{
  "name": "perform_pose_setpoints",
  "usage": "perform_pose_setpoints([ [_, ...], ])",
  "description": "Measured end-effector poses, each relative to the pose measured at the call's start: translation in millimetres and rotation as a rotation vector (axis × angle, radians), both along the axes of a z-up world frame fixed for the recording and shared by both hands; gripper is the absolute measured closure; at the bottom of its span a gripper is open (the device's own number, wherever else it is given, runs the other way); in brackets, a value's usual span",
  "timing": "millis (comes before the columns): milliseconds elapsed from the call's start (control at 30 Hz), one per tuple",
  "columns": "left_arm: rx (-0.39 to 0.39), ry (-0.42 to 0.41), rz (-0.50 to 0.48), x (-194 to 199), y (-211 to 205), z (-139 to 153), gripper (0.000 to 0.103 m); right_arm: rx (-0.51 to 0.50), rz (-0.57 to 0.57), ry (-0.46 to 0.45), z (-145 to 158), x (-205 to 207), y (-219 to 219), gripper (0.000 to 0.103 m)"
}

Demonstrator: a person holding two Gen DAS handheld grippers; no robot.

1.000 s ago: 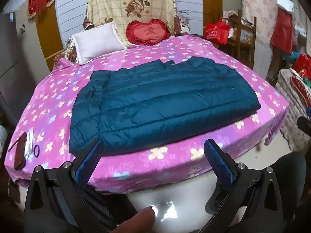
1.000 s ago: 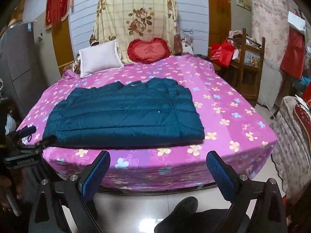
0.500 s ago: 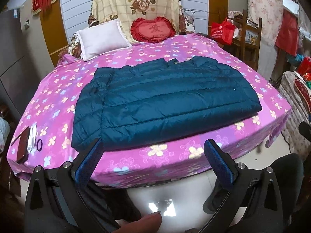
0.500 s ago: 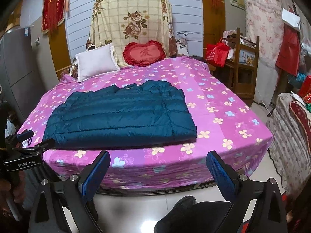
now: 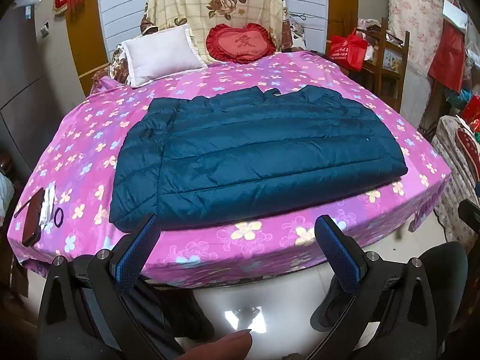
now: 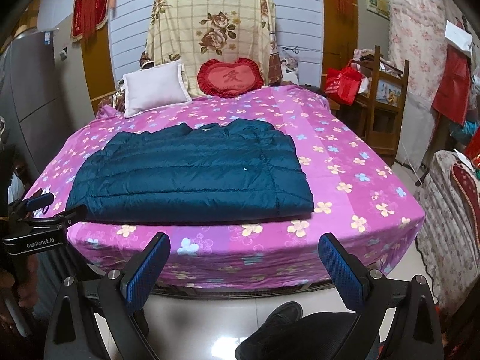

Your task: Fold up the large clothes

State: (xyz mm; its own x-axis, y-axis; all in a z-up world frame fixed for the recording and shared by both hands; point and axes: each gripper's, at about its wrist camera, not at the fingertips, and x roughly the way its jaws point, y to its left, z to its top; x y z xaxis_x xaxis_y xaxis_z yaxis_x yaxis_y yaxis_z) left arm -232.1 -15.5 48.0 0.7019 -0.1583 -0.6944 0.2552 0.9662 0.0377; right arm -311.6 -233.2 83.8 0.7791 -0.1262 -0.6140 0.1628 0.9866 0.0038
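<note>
Blue textured pads line the black jaws of the left gripper [image 5: 237, 237], which stand wide apart and grasp nothing, held over the glossy floor just short of the bed's near edge. The right gripper [image 6: 244, 258] has the same blue-padded black jaws, likewise spread and empty, also hanging off the foot of the bed.

Beyond both lies the dark teal quilted puffer jacket [image 5: 255, 156], spread flat across the near half of the bed, its hem toward the grippers and its collar toward the headboard; one sleeve lies folded along its left side. It rests on the pink bedsheet with a small flower print [image 5: 300, 69].

On the sheet's left corner, well apart from the jacket, sit a dark red phone-like slab [image 5: 31, 219], some white crumpled material [image 5: 48, 207] and a black hair tie [image 5: 59, 217].

At the head of the bed lean a white pillow [image 5: 162, 52] and a red heart-shaped frilled cushion [image 5: 241, 43], backed by a cream checked cloth with brown roses [image 5: 216, 0]. To the right stand a wooden shelf [image 5: 390, 60] and a red bag [image 5: 346, 49].
</note>
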Motion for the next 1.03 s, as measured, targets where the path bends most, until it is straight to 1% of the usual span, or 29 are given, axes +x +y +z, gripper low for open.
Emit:
perform_pose_setpoints([
  [533, -0.002, 0.011, 0.005, 1.2, 3.3, -3.2, 0.000, 0.001, 0.004, 0.002, -1.7, 0.6, 1.8, 0.005],
  [833, -0.005, 0.018, 0.005, 3.5, 4.5, -6.0, 0.000, 0.000, 0.016, 0.011, -9.2, 2.4, 2.4, 0.005],
  [933, -0.018, 0.016, -0.002, 2.8, 4.2, -7.2, 0.000, -0.003, 0.020, 0.013, -8.4, 3.4, 2.0, 0.005],
  [1033, -0.013, 0.002, 0.002, 1.8, 3.5, -8.0, 0.000, -0.002, 0.020, 0.014, -7.8, 3.8, 1.7, 0.005],
])
